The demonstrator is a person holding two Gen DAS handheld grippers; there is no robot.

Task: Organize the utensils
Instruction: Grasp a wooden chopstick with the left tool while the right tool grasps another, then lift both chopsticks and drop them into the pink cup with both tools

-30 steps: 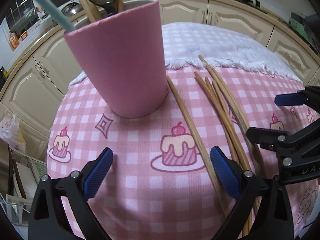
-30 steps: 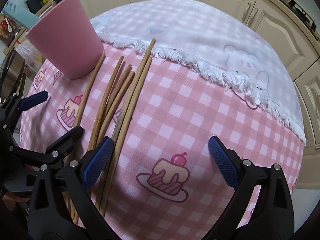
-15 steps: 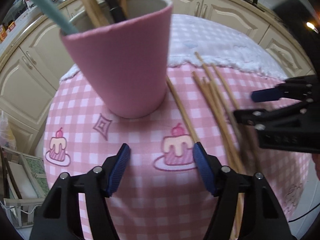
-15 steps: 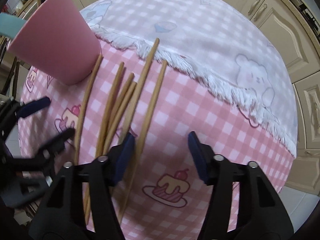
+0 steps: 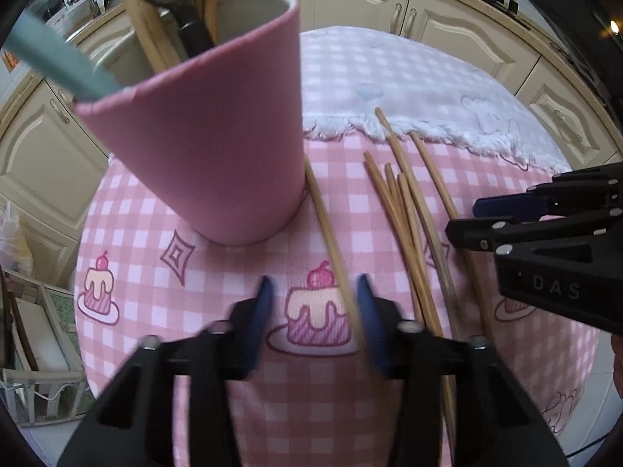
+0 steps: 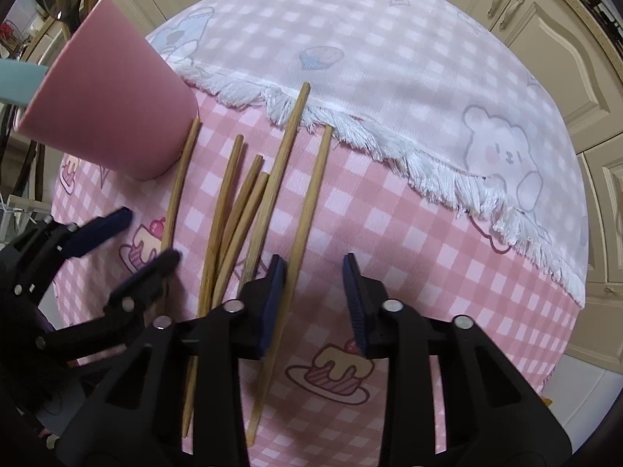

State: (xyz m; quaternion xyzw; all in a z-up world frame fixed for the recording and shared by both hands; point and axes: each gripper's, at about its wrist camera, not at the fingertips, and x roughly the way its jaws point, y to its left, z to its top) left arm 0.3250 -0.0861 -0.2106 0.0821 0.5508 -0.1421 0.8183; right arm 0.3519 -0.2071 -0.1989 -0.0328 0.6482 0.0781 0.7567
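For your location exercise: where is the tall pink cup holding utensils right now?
The tall pink cup stands upright on the pink checked tablecloth, left in both views, beside the leftmost wooden chopstick.

Over the last second both grippers closed in. The left gripper (image 5: 313, 311) narrowed its fingers (image 5: 260, 313) from a wide spread to a small gap and moved in over the chopstick nearest the cup (image 5: 331, 245), which now ran along the inner face of its right finger. The right gripper (image 6: 313, 299) narrowed likewise and shifted left, so the rightmost chopstick (image 6: 307, 210), now apart from its neighbours, passed just inside its left finger.
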